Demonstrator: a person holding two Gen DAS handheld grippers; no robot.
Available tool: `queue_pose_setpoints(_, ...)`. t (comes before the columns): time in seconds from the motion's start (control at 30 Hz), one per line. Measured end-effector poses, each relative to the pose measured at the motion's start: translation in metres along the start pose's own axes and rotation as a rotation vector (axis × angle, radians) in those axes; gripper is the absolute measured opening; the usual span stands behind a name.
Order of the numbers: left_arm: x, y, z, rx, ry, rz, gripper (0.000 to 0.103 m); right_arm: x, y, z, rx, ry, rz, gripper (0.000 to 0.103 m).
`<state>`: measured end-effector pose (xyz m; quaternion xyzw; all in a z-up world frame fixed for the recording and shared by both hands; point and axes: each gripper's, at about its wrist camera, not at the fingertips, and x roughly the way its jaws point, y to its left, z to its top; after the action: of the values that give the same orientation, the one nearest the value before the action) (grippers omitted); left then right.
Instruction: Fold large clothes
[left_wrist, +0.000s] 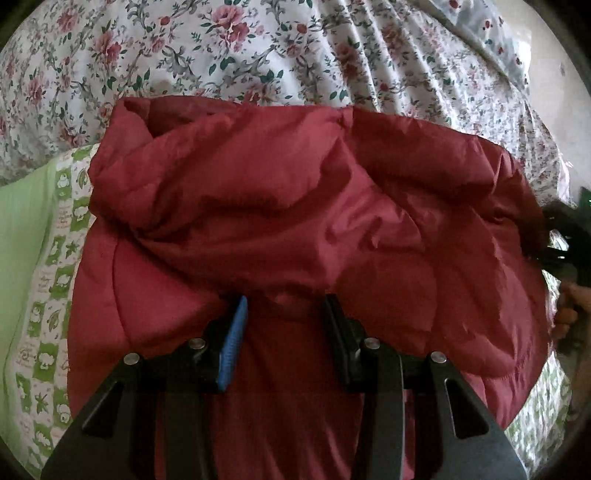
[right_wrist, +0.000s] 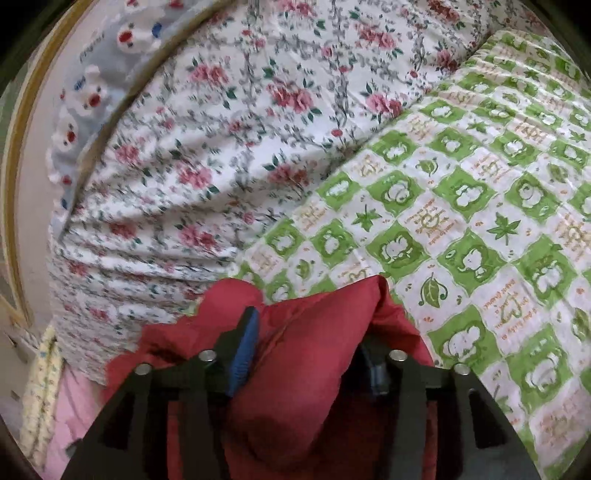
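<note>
A puffy dark red jacket (left_wrist: 295, 206) lies bunched on the bed and fills the middle of the left wrist view. My left gripper (left_wrist: 286, 301) has its jaws apart around a fold at the jacket's near edge; the red fabric bulges between the fingers. In the right wrist view the same red jacket (right_wrist: 314, 332) bulges up thickly between the fingers of my right gripper (right_wrist: 314, 328), which is closed on that bunch of fabric. The right finger is mostly hidden behind the cloth. The other gripper and a hand show at the right edge of the left wrist view (left_wrist: 569, 258).
The bed carries a rose-patterned floral quilt (left_wrist: 258, 48) and a green-and-white checked sheet (right_wrist: 461, 221). A plain light green cloth (left_wrist: 22, 236) lies at the left. A blue pillow with bear prints (right_wrist: 92, 74) and a wooden bed frame (right_wrist: 14, 147) stand at the far left.
</note>
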<state>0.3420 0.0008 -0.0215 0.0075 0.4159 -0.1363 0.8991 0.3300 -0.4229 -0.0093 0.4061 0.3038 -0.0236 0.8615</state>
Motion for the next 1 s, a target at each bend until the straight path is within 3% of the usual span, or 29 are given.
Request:
queue_pose_setpoints(0.03, 0.001, 0.0, 0.0, 0.0, 0.0, 0.003, 0.04, -0.014, 0.004, 0.0, -0.003, -0.03, 0.008, 0.06)
queue_pose_setpoints(0.1, 0.005, 0.0, 0.002, -0.004, 0.001, 0.01, 0.04, -0.039, 0.015, -0.003, -0.048, -0.089, 0.023, 0.076)
queue_pose_setpoints(0.17, 0.009, 0.002, 0.002, -0.019, 0.004, 0.011, 0.04, -0.053, 0.031, -0.011, -0.141, -0.103, 0.028, 0.077)
queue_pose_setpoints(0.33, 0.015, 0.005, 0.004, -0.049, 0.023, 0.014, 0.04, -0.031, 0.083, -0.062, -0.537, 0.091, -0.05, 0.077)
queue_pose_setpoints(0.43, 0.014, 0.005, 0.005, -0.049, 0.035, 0.017, 0.04, -0.004, 0.091, -0.082, -0.664, 0.177, -0.161, 0.076)
queue_pose_setpoints(0.53, 0.006, 0.006, 0.006, -0.047, 0.044, 0.017, 0.04, 0.016, 0.077, -0.081, -0.633, 0.242, -0.219, 0.076)
queue_pose_setpoints(0.7, -0.019, 0.013, 0.007, -0.057, -0.013, 0.034, 0.04, 0.031, 0.061, -0.072, -0.555, 0.275, -0.212, 0.076)
queue_pose_setpoints(0.77, -0.01, 0.023, 0.006, -0.073, 0.012, 0.067, 0.04, 0.036, 0.057, -0.071, -0.531, 0.28, -0.205, 0.076)
queue_pose_setpoints(0.9, 0.018, 0.044, 0.007, -0.139, 0.061, 0.037, 0.04, 0.04, 0.055, -0.073, -0.524, 0.273, -0.205, 0.077)
queue_pose_setpoints(1.0, 0.025, 0.044, 0.008, -0.129, 0.069, 0.069, 0.041, 0.043, 0.056, -0.074, -0.528, 0.275, -0.21, 0.077)
